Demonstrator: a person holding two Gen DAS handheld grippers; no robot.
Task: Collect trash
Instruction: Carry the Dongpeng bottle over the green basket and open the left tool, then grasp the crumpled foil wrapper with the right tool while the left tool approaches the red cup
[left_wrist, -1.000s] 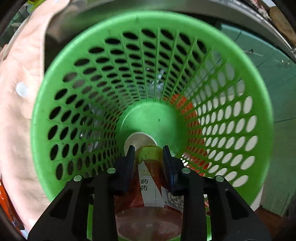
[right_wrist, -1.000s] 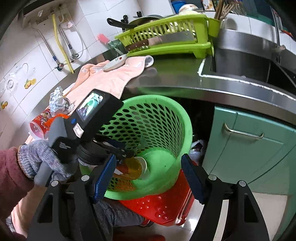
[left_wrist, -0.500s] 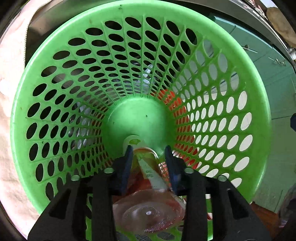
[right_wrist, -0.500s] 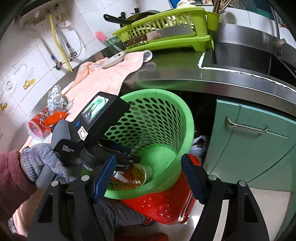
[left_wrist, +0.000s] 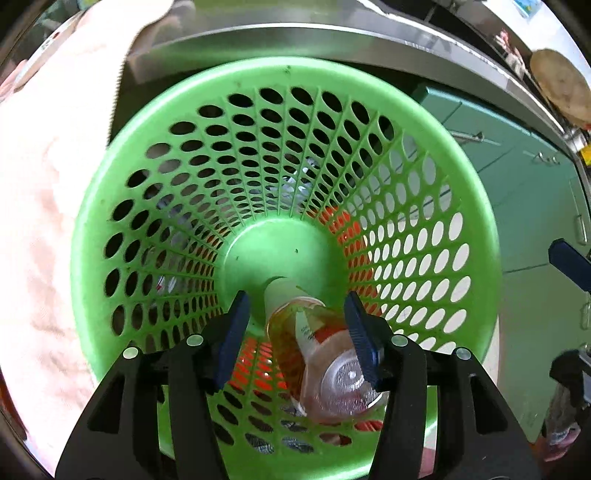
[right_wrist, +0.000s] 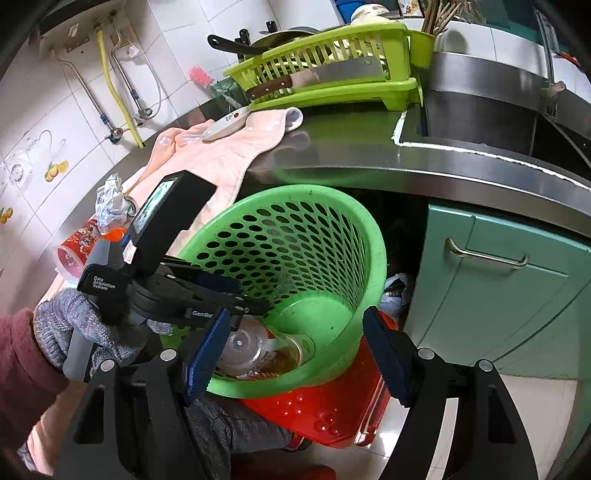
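Note:
A clear plastic bottle (left_wrist: 325, 365) with a white cap and an orange-red label lies on its side at the bottom of the green perforated basket (left_wrist: 288, 70). My left gripper (left_wrist: 295, 299) points down into the basket just above the bottle. Its jaws are opening, and the bottle lies loose below and between them, clear of the left pad. In the right wrist view the bottle (right_wrist: 258, 350) rests low in the basket (right_wrist: 295, 195), under the left gripper (right_wrist: 255, 306). My right gripper (right_wrist: 295, 317) hovers in front of the basket, its jaws open and opening slightly, holding nothing.
A red basket (right_wrist: 332, 406) sits under the green one on the floor. On the steel counter (right_wrist: 351, 147) lie a pink towel (right_wrist: 221, 155), a red paper cup (right_wrist: 74, 251), crumpled wrappers (right_wrist: 110, 199), a knife (right_wrist: 225, 125) and a green dish rack (right_wrist: 332, 74). Teal cabinet doors (right_wrist: 498, 288) stand to the right.
The left jaws have spread and let go of the bottle, which has dropped to the basket's bottom. The left gripper has risen a little. The right gripper has stayed put.

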